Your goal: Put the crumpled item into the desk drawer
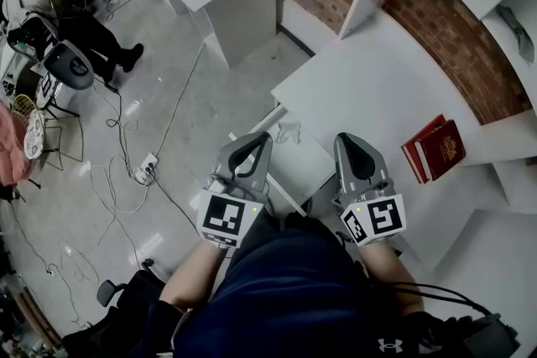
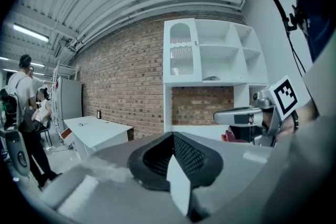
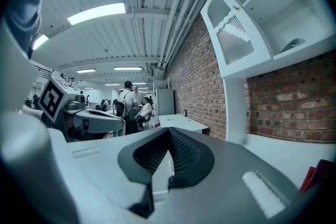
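The white desk point(image 1: 377, 88) with its shelf unit fills the right of the scene, against the brick wall. A pair of red books point(image 1: 436, 148) lies on it at the far right.

The left gripper point(image 1: 254, 142) and the right gripper point(image 1: 351, 142) are both held near the person's body. They point out roughly level, side by side and apart. Each has its jaws pressed together with nothing between them.

The crumpled item point(image 1: 288, 132) is a small pale wad on a white surface at the desk's near left edge. It lies just beyond the grippers and between their lines, and neither touches it. I cannot tell whether that surface is the desktop or an open drawer, and I cannot pick out a drawer for certain.

The wad looks very light, soft and springy, like thin film or paper. It is likely to skid away from a nudge rather than resist it. A fair hold would be across its bulkiest middle fold, with the jaws spread wide first and then closed gently. Pinching a loose edge risks only unfolding it.
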